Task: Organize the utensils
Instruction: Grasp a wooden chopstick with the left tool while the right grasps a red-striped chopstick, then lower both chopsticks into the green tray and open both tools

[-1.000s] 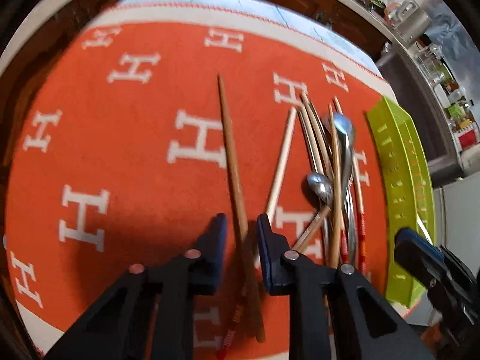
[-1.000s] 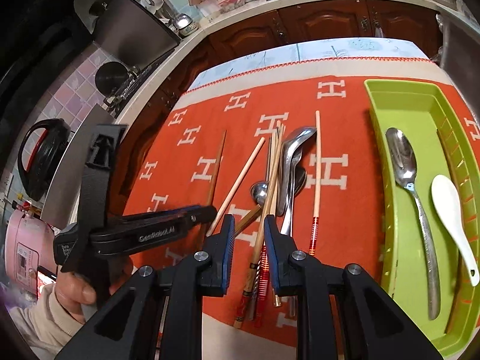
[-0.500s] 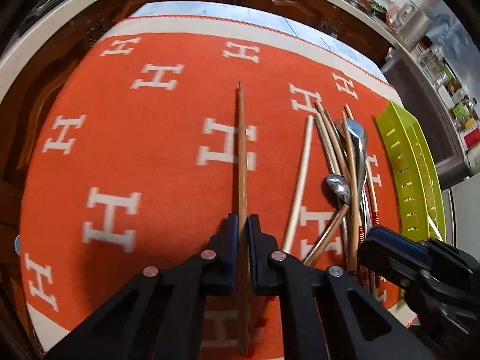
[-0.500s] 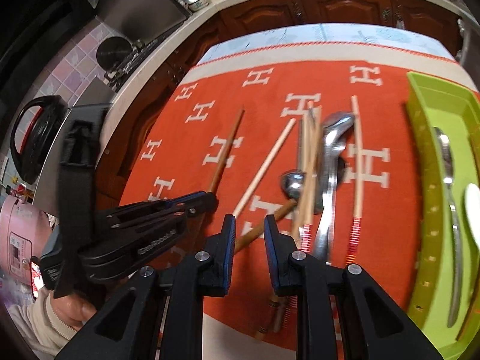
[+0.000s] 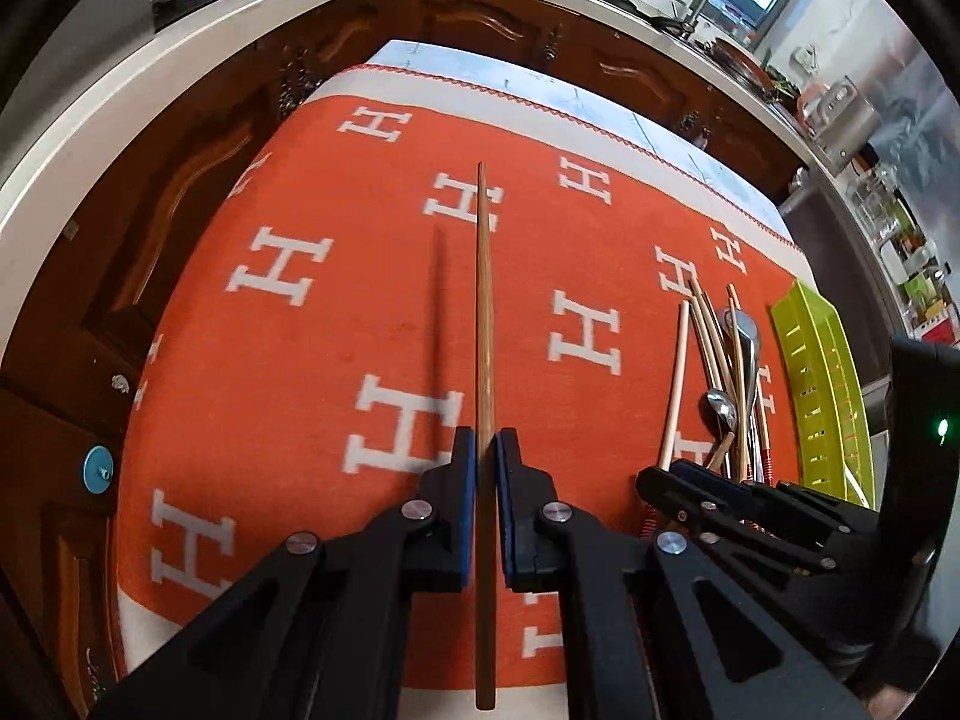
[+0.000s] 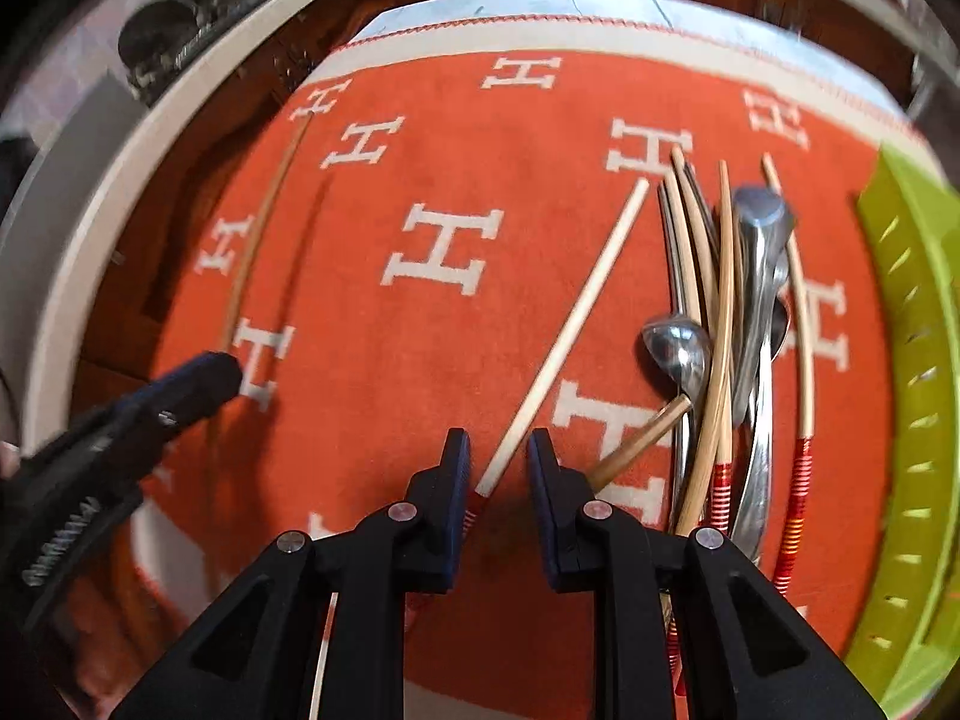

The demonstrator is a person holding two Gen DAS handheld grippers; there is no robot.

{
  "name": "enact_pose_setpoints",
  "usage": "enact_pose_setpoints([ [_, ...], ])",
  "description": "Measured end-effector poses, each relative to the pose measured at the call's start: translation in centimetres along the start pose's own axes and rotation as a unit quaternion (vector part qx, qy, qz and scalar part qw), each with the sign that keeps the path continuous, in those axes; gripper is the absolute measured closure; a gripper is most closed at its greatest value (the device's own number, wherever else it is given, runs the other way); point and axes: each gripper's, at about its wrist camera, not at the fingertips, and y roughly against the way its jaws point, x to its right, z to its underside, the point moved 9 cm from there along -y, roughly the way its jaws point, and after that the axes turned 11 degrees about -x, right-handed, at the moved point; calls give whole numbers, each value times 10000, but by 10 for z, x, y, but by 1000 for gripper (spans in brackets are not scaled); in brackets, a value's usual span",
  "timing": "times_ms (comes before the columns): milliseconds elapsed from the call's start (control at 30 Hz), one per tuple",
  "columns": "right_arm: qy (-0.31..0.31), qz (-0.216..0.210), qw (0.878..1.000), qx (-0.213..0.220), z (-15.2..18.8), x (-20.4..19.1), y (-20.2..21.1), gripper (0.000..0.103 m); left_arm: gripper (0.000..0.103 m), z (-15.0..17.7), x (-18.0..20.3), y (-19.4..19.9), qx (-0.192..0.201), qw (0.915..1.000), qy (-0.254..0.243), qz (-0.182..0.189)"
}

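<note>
My left gripper (image 5: 486,450) is shut on a long brown chopstick (image 5: 483,300) and holds it off the orange cloth (image 5: 336,360), where it casts a shadow. The right wrist view shows this gripper (image 6: 204,372) at the left with the chopstick (image 6: 258,228) sticking out. My right gripper (image 6: 498,444) is open and low over the cloth. A pale chopstick (image 6: 576,324) runs between its jaws, untouched by the pads. Right of it lies a pile of chopsticks and metal spoons (image 6: 720,300). In the left wrist view the right gripper (image 5: 678,474) sits by that pile (image 5: 726,372).
A lime green slotted tray (image 6: 912,300) stands at the cloth's right edge, also visible in the left wrist view (image 5: 816,372). The cloth has white H marks. A pale counter edge (image 5: 120,138) and dark wooden cabinets (image 5: 480,18) ring the table.
My left gripper shut on the brown chopstick, raised it and carried it left, away from the pile. My right gripper came down and left until its jaws straddled the pale chopstick.
</note>
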Motion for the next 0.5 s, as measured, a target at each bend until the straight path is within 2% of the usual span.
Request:
enact_pose_setpoints([
  [67,195,377,9991,71,1,-6,-2,83,99,2,-4,-1,-33,10000,28,55],
  [133,217,420,9988,107,3,-7,-2,90,99,4,-6,-3,-69,9999,49,115],
  [233,100,199,9997,108,4,-6,0,97,99,6,-6,-3,-97,9997,61,195],
  [500,-353,-860,9952,293,15,12,37,98,99,11,11,10,-64,9990,-123,420],
])
